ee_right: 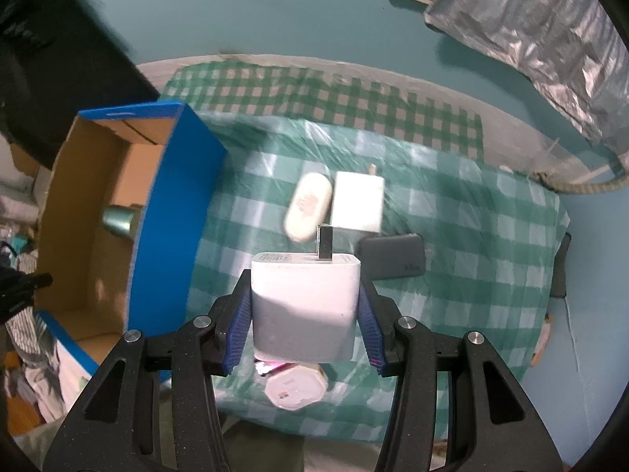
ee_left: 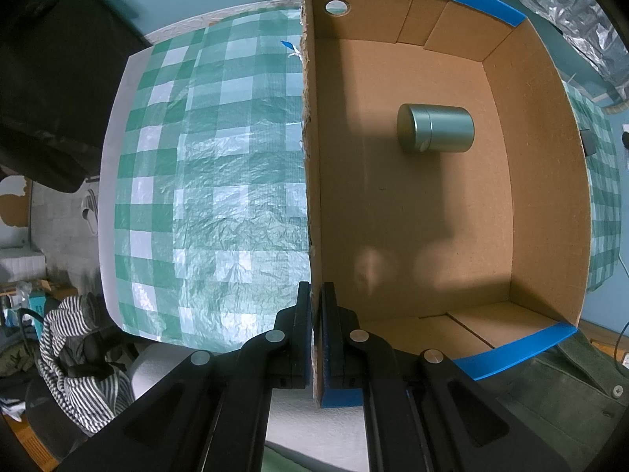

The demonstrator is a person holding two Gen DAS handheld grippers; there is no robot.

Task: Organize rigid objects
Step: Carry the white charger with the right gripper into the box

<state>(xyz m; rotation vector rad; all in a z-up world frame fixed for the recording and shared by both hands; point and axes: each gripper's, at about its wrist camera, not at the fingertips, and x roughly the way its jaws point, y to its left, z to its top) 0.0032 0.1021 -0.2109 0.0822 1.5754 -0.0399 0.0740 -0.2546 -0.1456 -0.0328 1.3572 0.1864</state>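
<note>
My left gripper is shut on the left wall of the cardboard box, which is blue outside. A green metal tin lies on its side inside the box and also shows in the right wrist view. My right gripper is shut on a white charger plug, held above the checked tablecloth, right of the box. On the cloth beyond lie a white oval case, a second white charger and a dark grey flat case. A white octagonal lid lies below the held charger.
The table carries a green and white checked cloth. A silver foil bag hangs at the upper right. Striped clothing and clutter lie beyond the table's left edge. A dark object stands at the far left.
</note>
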